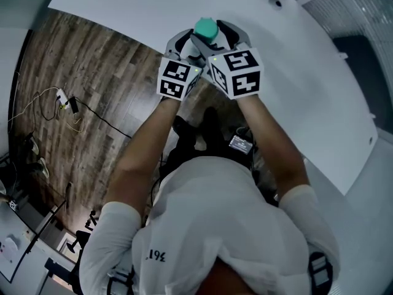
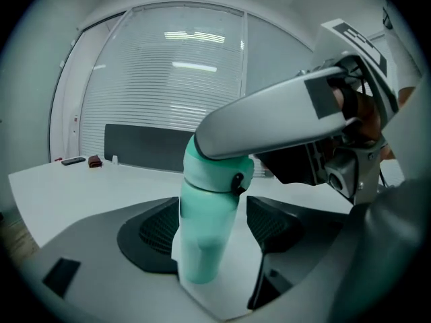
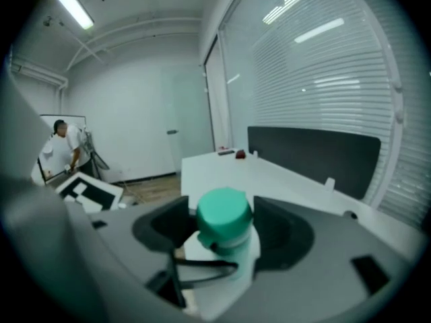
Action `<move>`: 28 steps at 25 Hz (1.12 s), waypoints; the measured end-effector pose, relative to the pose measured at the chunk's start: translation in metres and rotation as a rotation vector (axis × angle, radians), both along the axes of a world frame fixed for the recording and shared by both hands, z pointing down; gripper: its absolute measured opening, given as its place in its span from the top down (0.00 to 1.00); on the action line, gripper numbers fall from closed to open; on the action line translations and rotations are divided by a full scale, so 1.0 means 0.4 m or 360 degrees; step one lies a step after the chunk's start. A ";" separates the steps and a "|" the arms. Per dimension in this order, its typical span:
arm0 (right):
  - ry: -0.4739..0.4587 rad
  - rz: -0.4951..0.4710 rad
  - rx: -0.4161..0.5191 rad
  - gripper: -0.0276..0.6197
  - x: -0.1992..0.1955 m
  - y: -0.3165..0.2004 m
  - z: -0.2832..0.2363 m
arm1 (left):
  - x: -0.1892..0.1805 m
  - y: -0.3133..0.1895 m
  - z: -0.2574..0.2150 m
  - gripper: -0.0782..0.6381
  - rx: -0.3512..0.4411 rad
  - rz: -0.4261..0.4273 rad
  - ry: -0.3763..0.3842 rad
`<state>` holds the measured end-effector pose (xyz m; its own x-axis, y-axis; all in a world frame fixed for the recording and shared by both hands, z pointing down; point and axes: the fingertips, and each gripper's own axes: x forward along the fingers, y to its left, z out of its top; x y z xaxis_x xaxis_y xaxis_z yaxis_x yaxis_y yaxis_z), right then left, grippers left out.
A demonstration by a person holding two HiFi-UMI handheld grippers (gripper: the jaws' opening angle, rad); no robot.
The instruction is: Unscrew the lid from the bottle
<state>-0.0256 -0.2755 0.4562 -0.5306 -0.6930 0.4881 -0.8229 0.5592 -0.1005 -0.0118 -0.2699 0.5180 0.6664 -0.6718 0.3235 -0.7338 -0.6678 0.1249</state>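
Observation:
A mint-green bottle [image 2: 204, 234] stands upright on the white table [image 1: 295, 72], close to its near edge. Its teal lid [image 1: 206, 27] is on the neck. In the left gripper view the left gripper [image 2: 212, 229] straddles the bottle's body, open, with a gap showing at the right pad [image 2: 276, 222]. The right gripper [image 3: 222, 233] sits higher with its jaws either side of the lid [image 3: 224, 214], open and not pressing on it. Its white finger [image 2: 269, 123] crosses the left gripper view over the lid. Both marker cubes [image 1: 212, 74] hide the bottle's body in the head view.
The table edge runs just under the grippers, with wooden floor [image 1: 92, 72] and cables [image 1: 61, 103] below it to the left. Small objects [image 2: 87, 161] lie at the table's far end, before a dark panel [image 2: 145, 147] and window blinds. A person [image 3: 60, 150] stands far off.

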 end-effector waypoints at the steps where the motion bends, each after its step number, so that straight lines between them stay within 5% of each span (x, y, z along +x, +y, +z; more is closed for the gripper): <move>1: 0.0006 0.0013 -0.0002 0.50 -0.001 -0.005 0.001 | 0.003 -0.003 0.006 0.45 -0.0012 0.0005 -0.0012; 13: 0.0090 -0.0005 -0.0023 0.52 0.002 -0.021 0.018 | 0.014 -0.039 0.019 0.45 -0.0054 0.0029 0.0008; 28: 0.0161 -0.0395 -0.0096 0.52 -0.016 -0.013 0.025 | 0.012 -0.019 0.018 0.45 -0.0099 0.0658 -0.0065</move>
